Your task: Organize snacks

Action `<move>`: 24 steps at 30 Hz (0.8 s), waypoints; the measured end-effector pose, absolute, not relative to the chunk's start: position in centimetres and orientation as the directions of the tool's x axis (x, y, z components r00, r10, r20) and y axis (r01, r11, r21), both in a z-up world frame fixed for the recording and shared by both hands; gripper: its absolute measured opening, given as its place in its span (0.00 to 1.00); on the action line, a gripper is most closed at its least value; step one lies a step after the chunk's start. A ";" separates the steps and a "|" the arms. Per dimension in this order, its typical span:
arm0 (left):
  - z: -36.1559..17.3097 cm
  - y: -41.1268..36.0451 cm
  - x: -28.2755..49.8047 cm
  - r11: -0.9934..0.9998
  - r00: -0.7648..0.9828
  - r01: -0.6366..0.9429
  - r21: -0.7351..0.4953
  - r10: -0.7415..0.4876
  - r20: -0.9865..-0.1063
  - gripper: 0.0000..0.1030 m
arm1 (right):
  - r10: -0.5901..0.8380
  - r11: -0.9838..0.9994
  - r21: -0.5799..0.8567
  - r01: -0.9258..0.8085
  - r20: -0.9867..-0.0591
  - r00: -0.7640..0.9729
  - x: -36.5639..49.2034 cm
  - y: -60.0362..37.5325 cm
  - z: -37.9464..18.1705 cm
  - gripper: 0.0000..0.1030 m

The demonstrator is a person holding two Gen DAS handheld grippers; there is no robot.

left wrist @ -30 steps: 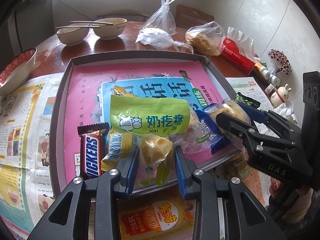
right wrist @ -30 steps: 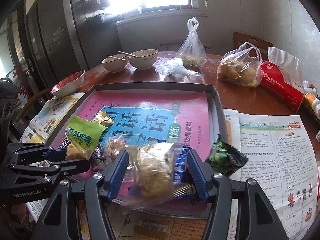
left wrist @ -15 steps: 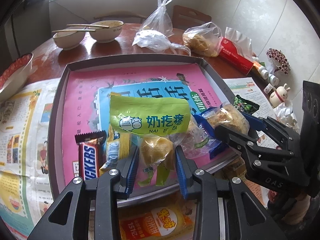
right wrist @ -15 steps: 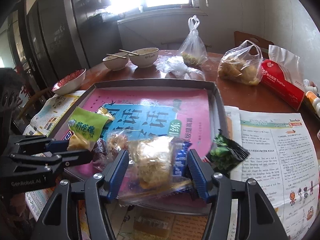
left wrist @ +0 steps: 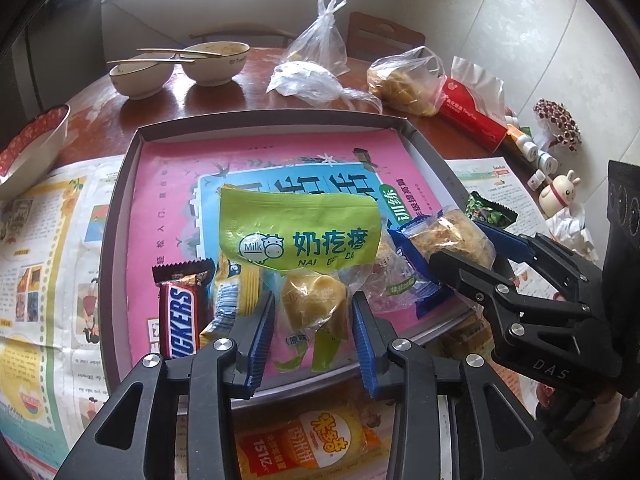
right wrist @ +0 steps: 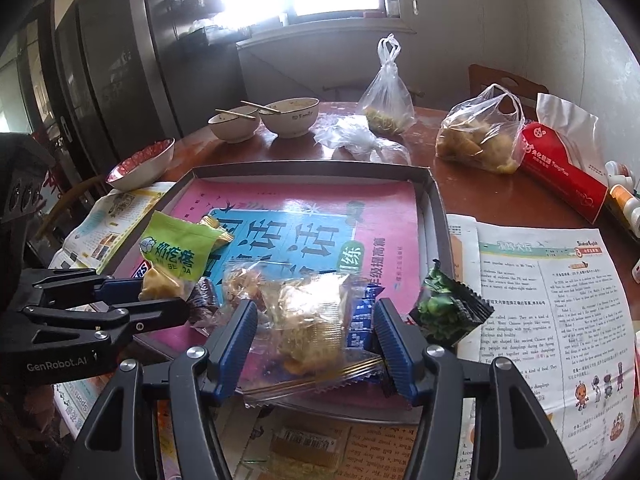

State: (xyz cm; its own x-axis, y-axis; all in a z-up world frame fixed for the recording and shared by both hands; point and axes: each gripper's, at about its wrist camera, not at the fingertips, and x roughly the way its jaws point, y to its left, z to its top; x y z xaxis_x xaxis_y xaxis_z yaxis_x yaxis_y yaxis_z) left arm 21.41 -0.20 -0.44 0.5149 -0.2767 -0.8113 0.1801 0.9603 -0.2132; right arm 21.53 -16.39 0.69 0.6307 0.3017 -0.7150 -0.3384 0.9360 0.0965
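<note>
I'm easing my left gripper [left wrist: 313, 332] open around the green milk-candy pack [left wrist: 300, 236] to drop it in the tray [left wrist: 120, 216], while my right gripper [right wrist: 314, 338] clamps the blue-wrapped pastry [right wrist: 316, 320] just beside it.

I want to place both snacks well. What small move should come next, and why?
Probably let the left gripper finish opening: its jaws are parting around the green snack bag, already over the tray beside the chocolate bar.
</note>
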 end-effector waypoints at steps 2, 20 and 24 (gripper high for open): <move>-0.4 0.0 21.4 0.961 0.515 0.177 -0.212 -0.274 -0.812 0.38 | 0.304 0.935 0.096 -0.341 -0.710 0.635 21.5 -16.3 0.9 0.59; 1.6 0.7 20.6 0.963 0.559 0.170 -0.210 -0.270 -0.784 0.40 | 0.298 0.941 0.085 -0.328 -0.666 0.683 20.3 -17.0 3.5 0.59; 1.5 1.0 20.4 0.963 0.563 0.163 -0.214 -0.269 -0.782 0.40 | 0.293 0.943 0.082 -0.323 -0.668 0.684 20.0 -17.3 3.5 0.59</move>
